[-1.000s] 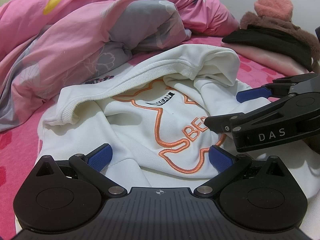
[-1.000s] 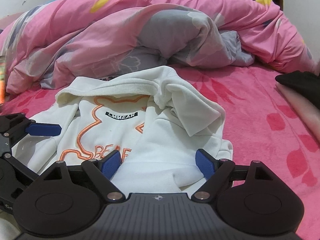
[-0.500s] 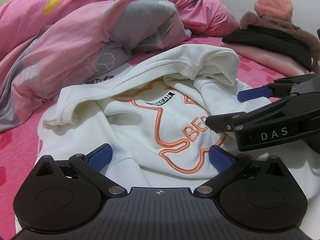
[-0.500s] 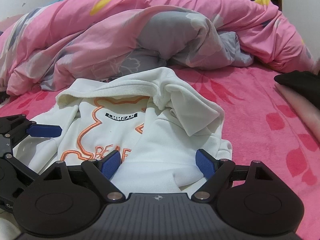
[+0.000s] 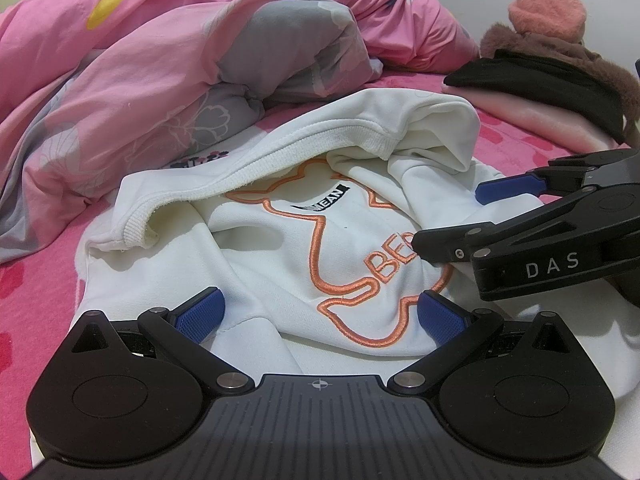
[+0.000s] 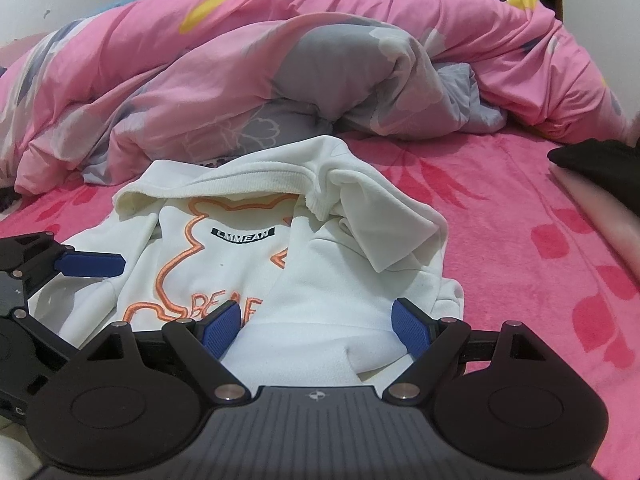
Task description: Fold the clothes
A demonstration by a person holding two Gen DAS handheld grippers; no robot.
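1. Nothing has changed in the last second: my left gripper (image 5: 318,314) and right gripper (image 6: 318,322) hover with fingers wide, holding nothing.
2. The sweatshirt (image 5: 280,248) lies half-folded on the bed (image 6: 520,240), so I judge the next fold is pending.

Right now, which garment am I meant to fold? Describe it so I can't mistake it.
On the pink bed sheet, in front of the heaped pink and grey duvet, lies a white sweatshirt. Unlike the dark and pink clothes stacked to its right, it carries an orange outlined bear.
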